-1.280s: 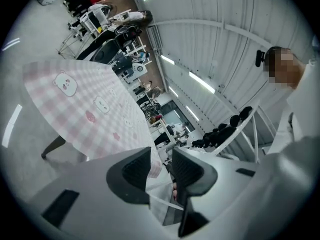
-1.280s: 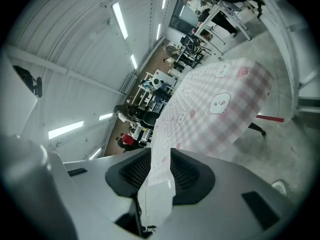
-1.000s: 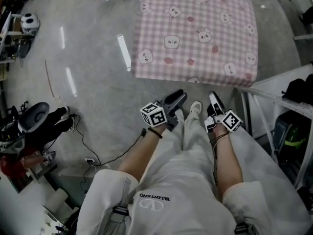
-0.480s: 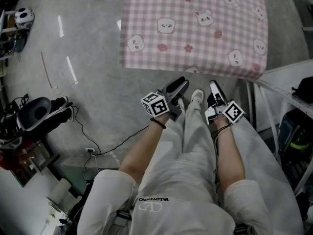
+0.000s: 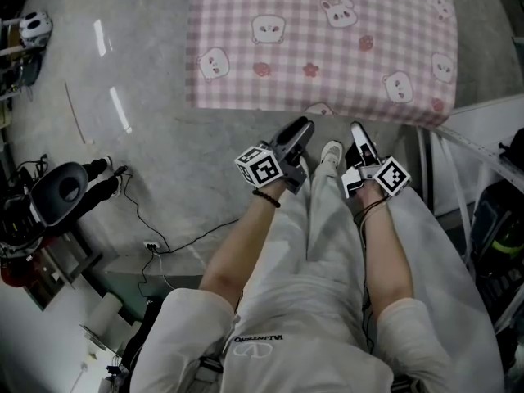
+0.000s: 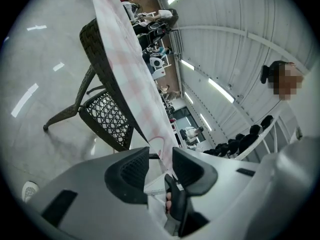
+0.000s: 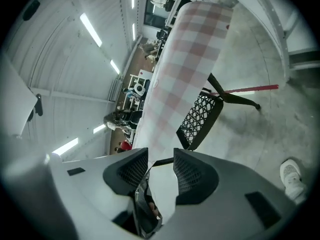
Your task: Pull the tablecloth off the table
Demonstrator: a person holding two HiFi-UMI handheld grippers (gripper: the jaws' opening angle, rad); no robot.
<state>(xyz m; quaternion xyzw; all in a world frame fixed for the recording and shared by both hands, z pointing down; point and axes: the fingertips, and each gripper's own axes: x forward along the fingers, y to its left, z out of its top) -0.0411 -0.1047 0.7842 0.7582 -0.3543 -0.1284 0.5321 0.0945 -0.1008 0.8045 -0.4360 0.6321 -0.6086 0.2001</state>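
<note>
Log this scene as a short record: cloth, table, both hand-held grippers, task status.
tablecloth: pink check with bear faces, spread over the table, near hem hanging
table: dark wicker, mostly covered
left hand-held gripper: jaws apart, hem at the gap, not pinched
right hand-held gripper: jaws apart, just been opening, hem at the gap, not pinched
person: white trousers, standing at the near edge
task status: cloth not yet pulled

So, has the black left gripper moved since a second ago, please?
Yes: the left gripper has edged closer to the near hem of the pink checked tablecloth.
</note>
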